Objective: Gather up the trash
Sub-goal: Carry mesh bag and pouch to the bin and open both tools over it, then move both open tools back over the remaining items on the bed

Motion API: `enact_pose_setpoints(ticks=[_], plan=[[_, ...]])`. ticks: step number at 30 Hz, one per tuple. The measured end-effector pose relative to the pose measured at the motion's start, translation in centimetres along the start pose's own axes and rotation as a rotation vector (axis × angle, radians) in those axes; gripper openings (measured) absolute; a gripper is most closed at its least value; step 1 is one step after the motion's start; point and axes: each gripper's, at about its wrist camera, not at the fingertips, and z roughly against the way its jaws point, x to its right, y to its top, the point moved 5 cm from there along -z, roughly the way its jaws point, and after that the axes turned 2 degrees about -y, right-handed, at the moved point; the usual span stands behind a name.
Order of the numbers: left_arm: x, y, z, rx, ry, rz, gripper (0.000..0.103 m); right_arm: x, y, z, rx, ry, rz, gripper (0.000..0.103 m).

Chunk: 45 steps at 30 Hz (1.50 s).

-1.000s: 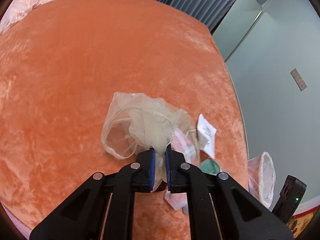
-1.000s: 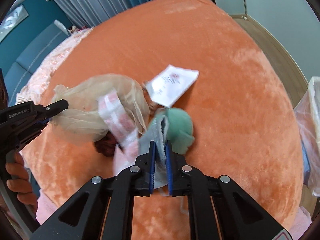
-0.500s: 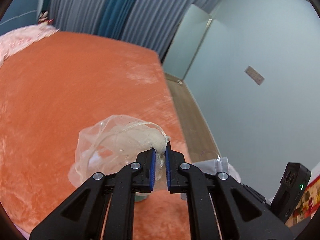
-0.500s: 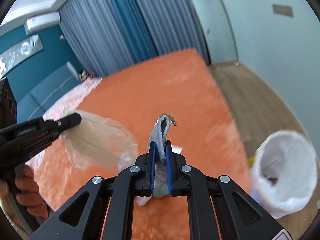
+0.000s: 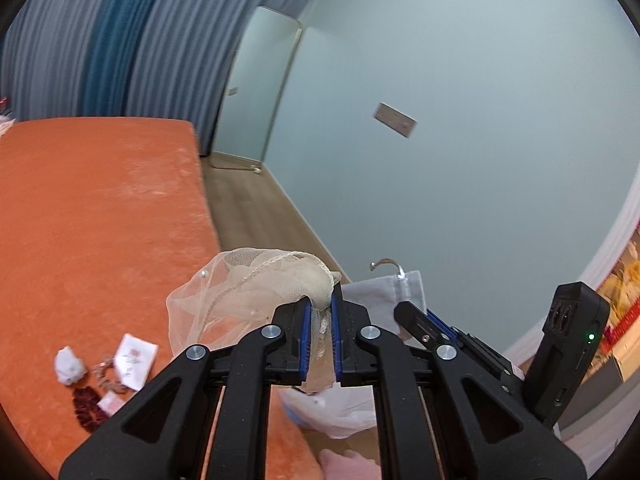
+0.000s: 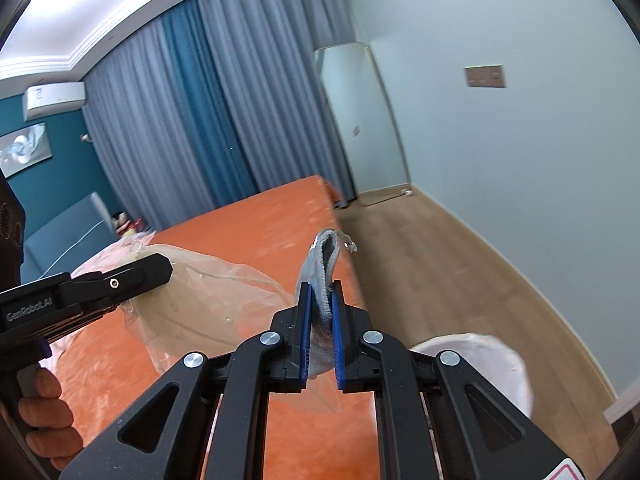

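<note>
My left gripper (image 5: 320, 338) is shut on a sheer beige mesh bag (image 5: 248, 296) and holds it in the air over the edge of the orange bed (image 5: 100, 216). My right gripper (image 6: 321, 330) is shut on a grey fabric pouch (image 6: 322, 276) with a drawstring, held upright above the bed edge; the pouch also shows in the left wrist view (image 5: 384, 296). The mesh bag (image 6: 216, 300) hangs left of the pouch. A white-lined trash bin (image 6: 480, 364) stands on the floor below right, also seen low in the left wrist view (image 5: 336, 408).
Several scraps lie on the bed: a white crumpled wad (image 5: 69, 365), a white printed packet (image 5: 134, 366), a dark red hair tie (image 5: 89, 406). The wooden floor (image 6: 460, 264) runs between bed and pale wall. Curtains (image 6: 208, 120) hang behind.
Both grippers have lifted their items up off the bed and swung right toward the floor side. The scraps stayed on the bed. The bin has come closer below the right gripper.
</note>
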Motion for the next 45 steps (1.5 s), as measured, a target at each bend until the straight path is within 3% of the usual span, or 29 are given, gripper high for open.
enact_pose_setpoints(ticks=[5,16,18,19,22,24,31,38,45], plan=[[3.3,-0.9,-2.9,-0.054,-0.060,-0.020,0.008,3.7,0.1,0.6,0.005,-0.062,-0.036,0.009],[8.3,-2.5,-8.5,-0.117,-0.101,-0.074,0.008,8.5,-1.0,0.5,-0.015,-0.139,-0.083,0.009],[9.0,-2.8,-9.3,-0.119,-0.104,-0.082,0.009,9.0,-1.2,0.4,-0.019,-0.144,-0.090,0.015],[9.1,-2.9,-9.6,-0.113,-0.099,-0.081,0.014,9.3,-1.4,0.5,-0.018,-0.150,-0.095,0.017],[8.8,-3.1,-10.5,-0.102,-0.055,-0.072,0.055,10.1,-1.7,0.2,-0.021,-0.175,-0.101,0.026],[8.5,-3.4,-10.8,-0.095,-0.030,-0.072,0.056,10.4,-1.9,0.5,-0.014,-0.192,-0.103,0.038],[7.7,-3.8,-11.0,-0.098,-0.015,-0.071,0.056,10.4,-2.2,0.2,-0.022,-0.189,-0.108,0.039],[7.9,-3.3,-10.4,-0.102,-0.055,-0.090,0.056,10.5,-1.9,0.3,-0.020,-0.186,-0.099,0.040],[7.7,-4.0,-14.3,-0.215,-0.084,-0.073,0.056,12.2,-2.2,1.0,-0.026,-0.224,-0.100,0.045]])
